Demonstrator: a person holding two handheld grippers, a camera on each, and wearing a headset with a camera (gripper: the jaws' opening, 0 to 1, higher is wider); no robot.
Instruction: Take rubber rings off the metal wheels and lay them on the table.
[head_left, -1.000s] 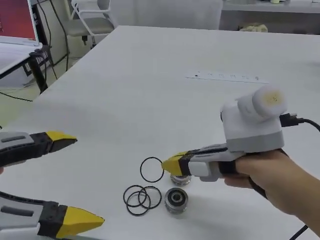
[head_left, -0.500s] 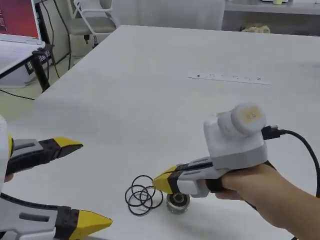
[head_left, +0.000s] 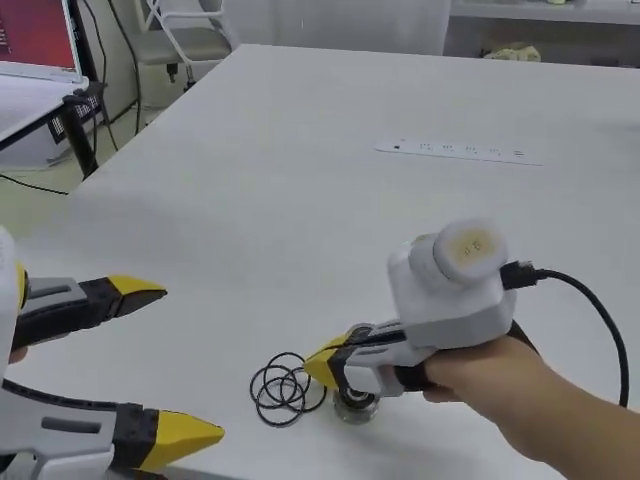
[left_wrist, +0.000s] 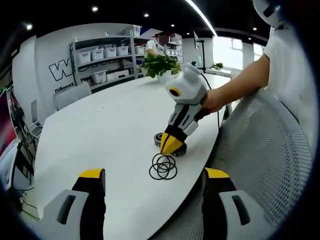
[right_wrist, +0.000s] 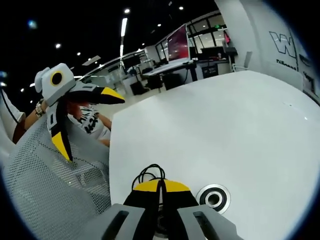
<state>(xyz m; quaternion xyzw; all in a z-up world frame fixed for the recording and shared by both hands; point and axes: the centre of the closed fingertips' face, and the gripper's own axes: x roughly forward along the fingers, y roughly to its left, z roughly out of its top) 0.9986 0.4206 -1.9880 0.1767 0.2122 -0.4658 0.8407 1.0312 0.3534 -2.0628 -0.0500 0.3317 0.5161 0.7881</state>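
Right gripper (head_left: 318, 366) lowered over wheel (head_left: 352, 404) — jaws closed, rings (head_left: 284, 389) just beside tips

bright, even light from ceiling lamps (right_wrist: 123, 27); the white desk (head_left: 300, 150) carries soft, faint shadows and a mild sheen; head view sharp; both gripper views bend strongly toward their edges, straight lines curving

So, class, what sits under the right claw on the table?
A metal wheel sits beneath the right claw, beside the pile of rubber rings. The claw covers the wheel's top, so whether a ring is on it cannot be seen.
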